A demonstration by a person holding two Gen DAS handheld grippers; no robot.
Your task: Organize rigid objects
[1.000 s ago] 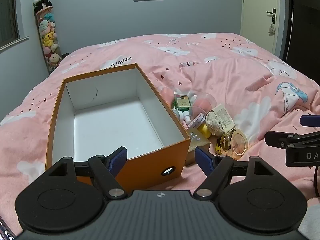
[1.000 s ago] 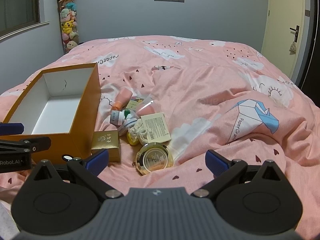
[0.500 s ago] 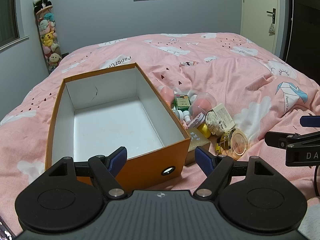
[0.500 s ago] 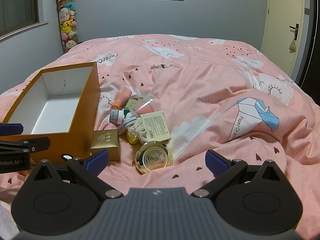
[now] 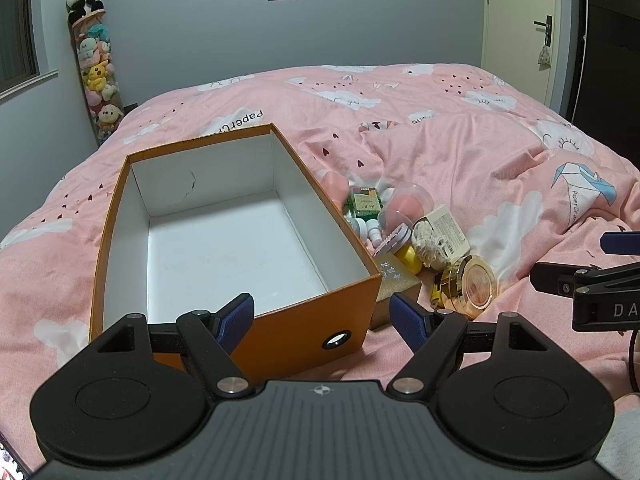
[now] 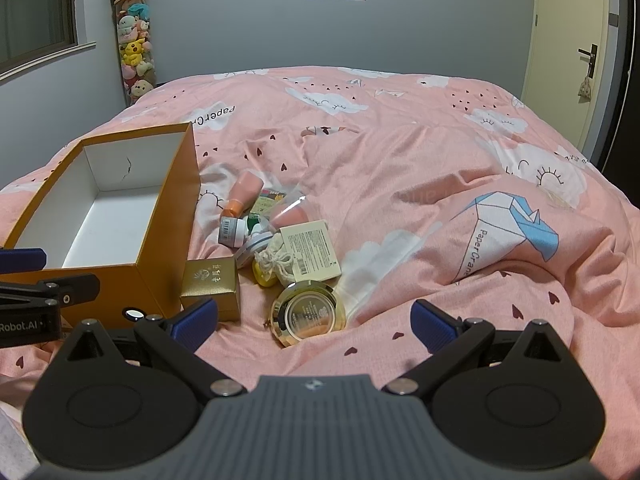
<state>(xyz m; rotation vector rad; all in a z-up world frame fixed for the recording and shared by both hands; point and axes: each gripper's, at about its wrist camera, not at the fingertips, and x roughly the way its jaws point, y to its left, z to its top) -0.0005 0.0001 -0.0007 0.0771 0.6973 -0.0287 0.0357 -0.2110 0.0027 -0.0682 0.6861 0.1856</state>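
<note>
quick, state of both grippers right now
left gripper: open, holding nothing, above the near end of the orange box.
right gripper: open, holding nothing, near the gold compact.

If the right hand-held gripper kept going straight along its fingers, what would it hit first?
Most likely the round gold compact, which lies on the pink duvet between the open fingers of the right hand-held gripper, a little left of centre. Depth is unclear, so it might touch the duvet first.

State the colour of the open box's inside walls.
White; the open box is orange outside. Best seen in the left wrist view.
</note>
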